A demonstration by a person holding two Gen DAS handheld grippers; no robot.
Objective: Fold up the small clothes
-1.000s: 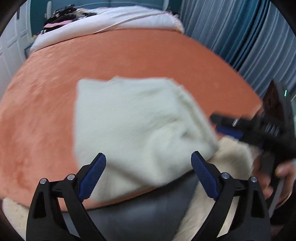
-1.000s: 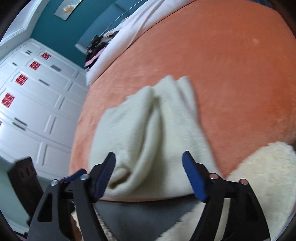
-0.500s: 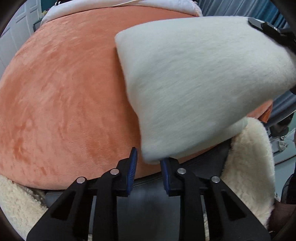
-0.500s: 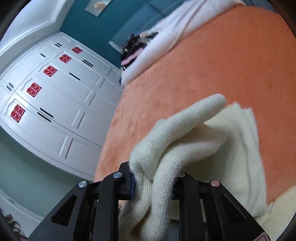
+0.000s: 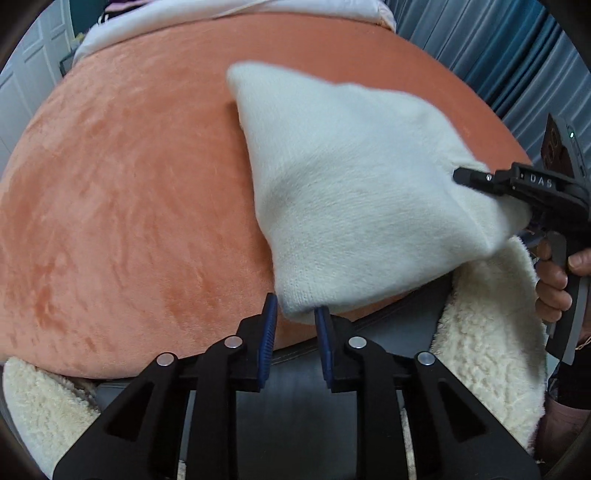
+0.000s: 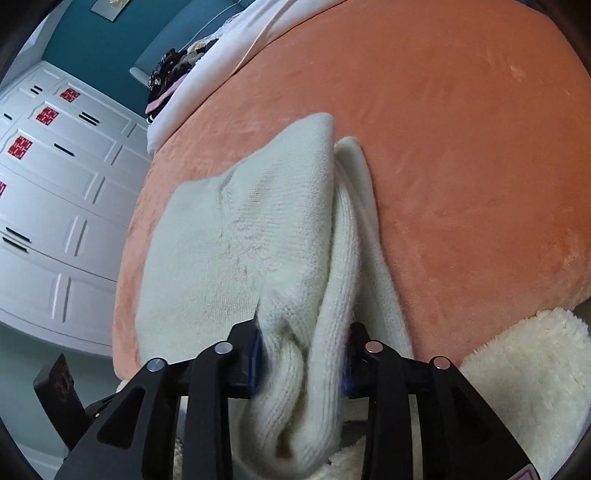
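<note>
A cream knit garment [image 5: 354, 192] lies on the orange bed cover [image 5: 129, 206], its near edge held up. My left gripper [image 5: 293, 325] is shut on the garment's near left corner. My right gripper [image 6: 301, 350] is shut on a thick bunched fold of the same garment [image 6: 258, 229]. The right gripper also shows in the left wrist view [image 5: 517, 184], clamped on the garment's right corner. The far part of the garment rests flat on the cover.
A cream fleece blanket [image 5: 491, 332] hangs at the bed's near edge. A white duvet [image 5: 221, 11] with dark clothes [image 6: 173, 70] lies at the far end. White wardrobe doors [image 6: 55, 192] stand left. Blue curtains [image 5: 480, 44] hang on the right.
One second ago both grippers were open above the flat garment. Both closed on its near corners and raised it. It now sits lower than half a second ago.
</note>
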